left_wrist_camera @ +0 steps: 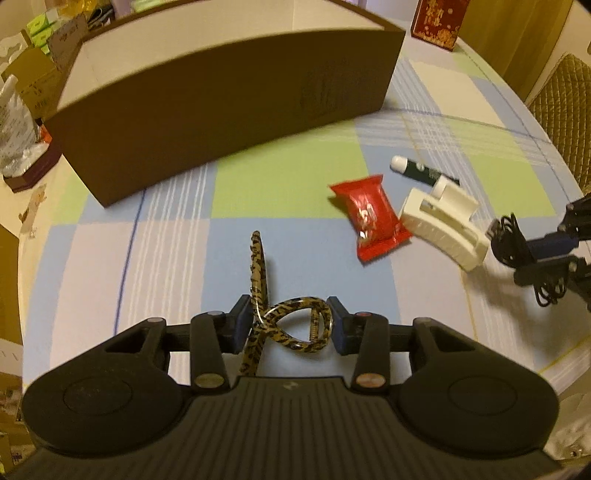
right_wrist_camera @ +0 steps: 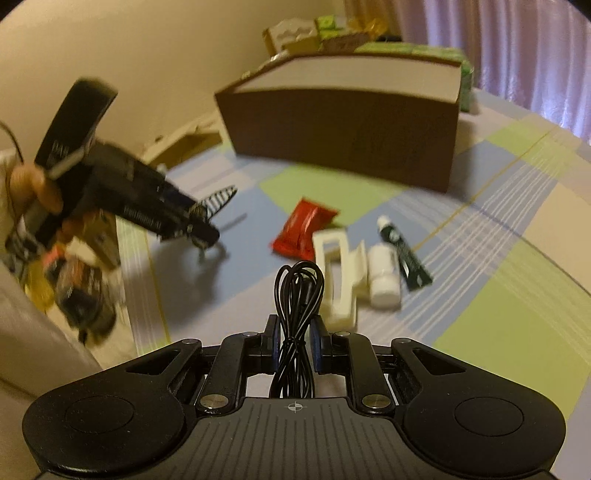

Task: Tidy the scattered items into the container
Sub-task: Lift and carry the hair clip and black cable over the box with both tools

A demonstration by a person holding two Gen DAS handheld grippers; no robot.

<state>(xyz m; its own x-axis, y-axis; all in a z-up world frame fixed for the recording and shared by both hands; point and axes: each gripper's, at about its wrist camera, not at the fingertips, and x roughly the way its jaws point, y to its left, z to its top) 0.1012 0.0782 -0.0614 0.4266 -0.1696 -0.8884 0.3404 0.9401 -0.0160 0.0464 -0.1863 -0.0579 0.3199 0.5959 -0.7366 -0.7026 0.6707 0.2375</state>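
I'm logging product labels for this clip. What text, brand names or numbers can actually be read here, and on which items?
No text can be read with confidence.
Red snack packet: white print, too blurred to read.
Dark green tube: pale markings, too small.
Brown box: faint dark print on its side, illegible.
Red carton behind the box: gold characters and ornament, too blurred.
Green packs at far left: print unreadable.

A glossy, tortoiseshell-patterned plastic hair clip [left_wrist_camera: 284, 325] is seen between the matt black plastic fingers of the left gripper [left_wrist_camera: 290, 325]. Ahead of it, a shiny red foil wrapper [left_wrist_camera: 369, 218] and a smooth white plastic clip [left_wrist_camera: 443, 225] are laid on a checked woven cloth [left_wrist_camera: 177, 236]. Beyond them, a matt brown cardboard box [left_wrist_camera: 221, 110] is shown. A smooth black rubbery cable [right_wrist_camera: 295, 314] is pinched in the right gripper [right_wrist_camera: 294, 343].
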